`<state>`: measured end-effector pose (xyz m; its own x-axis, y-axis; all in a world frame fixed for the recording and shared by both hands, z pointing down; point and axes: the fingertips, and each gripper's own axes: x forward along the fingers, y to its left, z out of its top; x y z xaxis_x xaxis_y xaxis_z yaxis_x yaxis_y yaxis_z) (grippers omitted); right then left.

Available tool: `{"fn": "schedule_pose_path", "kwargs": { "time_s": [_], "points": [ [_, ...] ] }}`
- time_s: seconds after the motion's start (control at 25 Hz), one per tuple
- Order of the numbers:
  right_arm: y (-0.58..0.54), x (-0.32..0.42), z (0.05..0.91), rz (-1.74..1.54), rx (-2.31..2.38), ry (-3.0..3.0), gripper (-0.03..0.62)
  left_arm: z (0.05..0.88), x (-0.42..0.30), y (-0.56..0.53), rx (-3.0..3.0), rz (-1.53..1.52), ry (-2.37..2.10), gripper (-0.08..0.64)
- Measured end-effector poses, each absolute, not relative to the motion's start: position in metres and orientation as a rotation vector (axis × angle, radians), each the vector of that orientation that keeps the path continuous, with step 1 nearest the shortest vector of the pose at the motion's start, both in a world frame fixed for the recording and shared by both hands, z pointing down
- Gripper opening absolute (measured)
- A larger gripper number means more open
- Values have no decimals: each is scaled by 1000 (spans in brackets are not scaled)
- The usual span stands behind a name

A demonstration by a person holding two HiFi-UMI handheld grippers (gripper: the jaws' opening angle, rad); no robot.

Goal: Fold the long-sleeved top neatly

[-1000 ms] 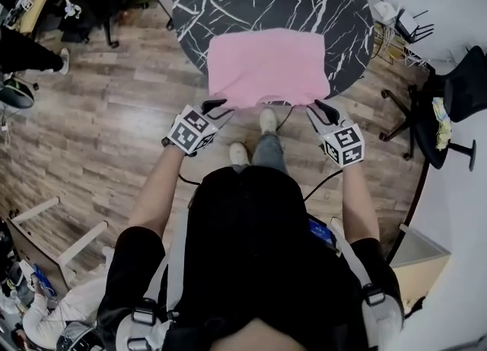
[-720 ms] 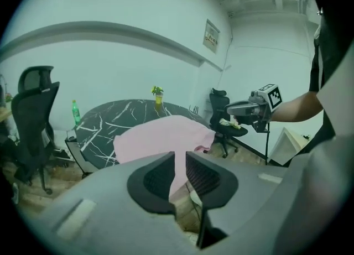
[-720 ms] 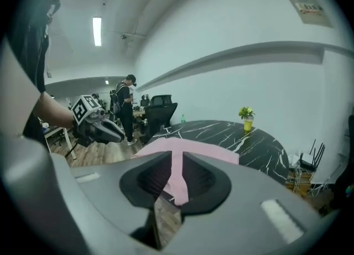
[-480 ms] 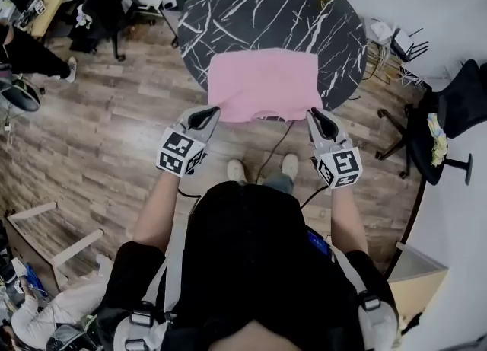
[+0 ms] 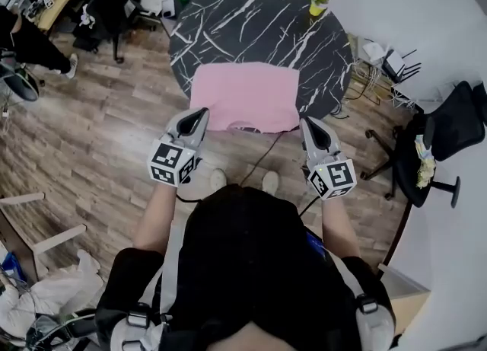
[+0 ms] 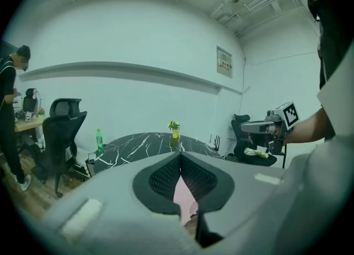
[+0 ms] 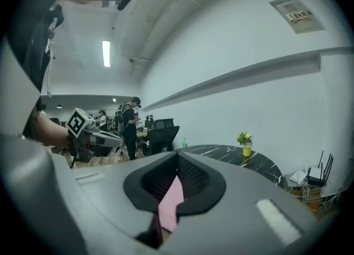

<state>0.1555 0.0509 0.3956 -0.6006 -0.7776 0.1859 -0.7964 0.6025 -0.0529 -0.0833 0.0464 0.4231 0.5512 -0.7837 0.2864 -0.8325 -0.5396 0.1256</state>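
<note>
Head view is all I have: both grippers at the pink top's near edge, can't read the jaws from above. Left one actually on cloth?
Observer: Yes. The left gripper view shows the left gripper shut, a strip of the pink top pinched in its jaws.
Operator: Right one?
Observer: Same. The right gripper has just closed its jaws on the pink top; a strip hangs out below them.

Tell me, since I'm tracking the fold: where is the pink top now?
In the head view, the pink top lies on the near side of the black marble table, its near corners pinched by the left gripper and right gripper.
</note>
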Motion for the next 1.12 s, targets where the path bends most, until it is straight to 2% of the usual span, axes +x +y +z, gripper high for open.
{"fn": "schedule_pose_path", "kwargs": {
  "time_s": [0.36, 1.12],
  "points": [
    [34, 179, 384, 152, 1286, -2721, 5, 396, -51, 49, 2541, 218, -1438, 8],
    [29, 169, 393, 114, 1202, -2744, 5, 381, -49, 40, 2535, 164, -1510, 8]
  ]
}}
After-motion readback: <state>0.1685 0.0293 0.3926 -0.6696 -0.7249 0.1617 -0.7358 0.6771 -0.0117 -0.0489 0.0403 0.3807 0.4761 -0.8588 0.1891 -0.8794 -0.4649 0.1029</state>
